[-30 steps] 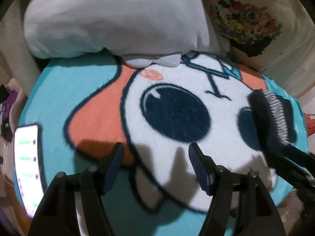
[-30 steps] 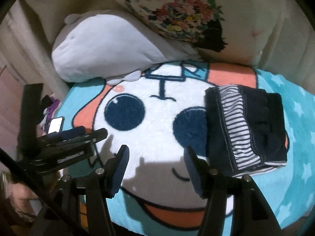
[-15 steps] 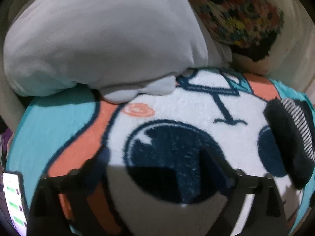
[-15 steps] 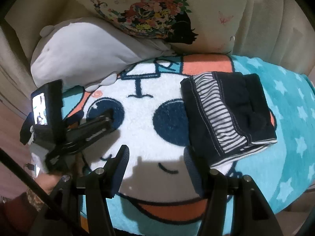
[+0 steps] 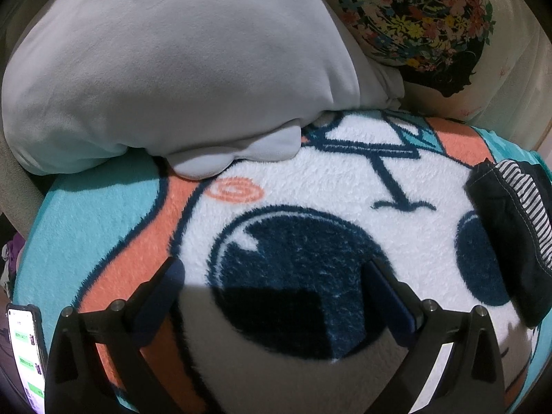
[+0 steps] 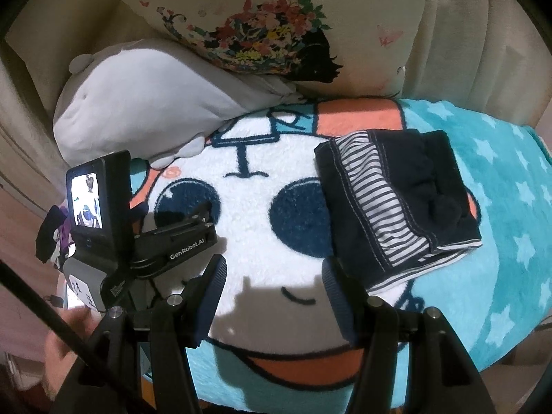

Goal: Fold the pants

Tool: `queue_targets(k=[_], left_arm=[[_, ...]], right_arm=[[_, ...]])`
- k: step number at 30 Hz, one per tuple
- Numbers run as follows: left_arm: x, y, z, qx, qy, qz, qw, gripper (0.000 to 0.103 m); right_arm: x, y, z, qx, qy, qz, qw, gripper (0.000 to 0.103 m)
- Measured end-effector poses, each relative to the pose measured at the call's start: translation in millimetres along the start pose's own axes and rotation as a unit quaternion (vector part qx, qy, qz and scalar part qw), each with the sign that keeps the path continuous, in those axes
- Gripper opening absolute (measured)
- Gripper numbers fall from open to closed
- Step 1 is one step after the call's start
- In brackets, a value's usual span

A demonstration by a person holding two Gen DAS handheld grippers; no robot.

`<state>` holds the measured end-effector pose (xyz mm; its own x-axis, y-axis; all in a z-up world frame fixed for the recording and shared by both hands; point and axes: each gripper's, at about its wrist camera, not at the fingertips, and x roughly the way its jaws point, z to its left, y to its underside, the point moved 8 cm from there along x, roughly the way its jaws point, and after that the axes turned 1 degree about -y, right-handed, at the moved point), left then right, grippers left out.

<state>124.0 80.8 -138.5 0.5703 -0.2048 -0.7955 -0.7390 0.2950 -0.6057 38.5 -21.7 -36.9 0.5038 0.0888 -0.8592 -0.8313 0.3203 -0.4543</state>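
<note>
The dark navy pants (image 6: pixel 396 203) with a striped lining lie folded into a compact rectangle on the right of the cartoon blanket (image 6: pixel 262 241). They also show at the right edge of the left wrist view (image 5: pixel 514 231). My right gripper (image 6: pixel 272 283) is open and empty, hovering above the blanket just left of the pants. My left gripper (image 5: pixel 272 286) is open and empty, low over the blanket's left dark eye patch. The left gripper's body with its lit screen (image 6: pixel 86 200) sits at the left in the right wrist view.
A grey plush cushion (image 5: pixel 172 69) and a floral pillow (image 6: pixel 262 27) lie at the back against the beige sofa. A lit phone (image 5: pixel 26 355) rests at the blanket's left edge. Purple clutter (image 6: pixel 58 227) sits off the left side.
My left gripper moved forward and lower toward the grey cushion. My right gripper pulled back and up, so the pants sit farther away. Both stayed open.
</note>
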Motion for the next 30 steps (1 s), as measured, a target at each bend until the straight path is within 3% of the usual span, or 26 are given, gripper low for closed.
queue_targets(k=[9,30], left_arm=[[-0.3,0.4,-0.1,0.0,0.0,0.0,1.0,0.103],[-0.8,1.0,-0.3,-0.001,-0.001,0.0,1.0,0.103]], right_arm=[[12.8,17.0,14.2,0.007,-0.006,0.029,1.0,0.063],[15.5,13.8,42.3,-0.026,-0.002,0.034,0.999,0.063]])
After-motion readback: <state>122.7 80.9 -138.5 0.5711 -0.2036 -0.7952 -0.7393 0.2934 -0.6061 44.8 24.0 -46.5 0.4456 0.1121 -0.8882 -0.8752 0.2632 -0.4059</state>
